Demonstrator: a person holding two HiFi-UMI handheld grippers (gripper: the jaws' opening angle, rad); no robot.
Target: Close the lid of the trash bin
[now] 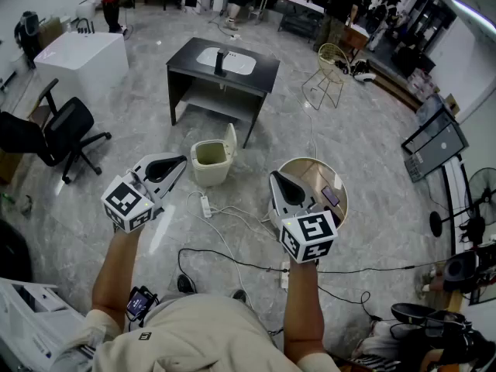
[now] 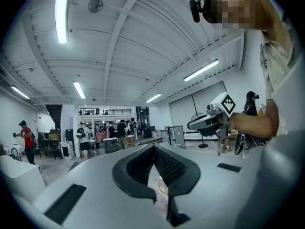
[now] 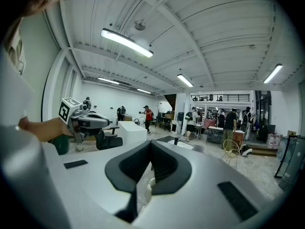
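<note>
i hold the left gripper [image 1: 180,163] and the right gripper [image 1: 273,180] empty, each with its fingers pressed together at the tips. both are well short of the trash bin [image 1: 209,165], which sits ahead between them, its lid [image 1: 230,141] standing upright. my worry: the bin looks light and the marbled grey floor [image 1: 364,169] looks slick, so a hard shove on the lid may slide or tip it. the power strip [image 1: 205,205] and cables [image 1: 232,222] just beside it could snag. beyond it are a black table [image 1: 256,74], an office chair [image 1: 66,130] and a big open hall.
</note>
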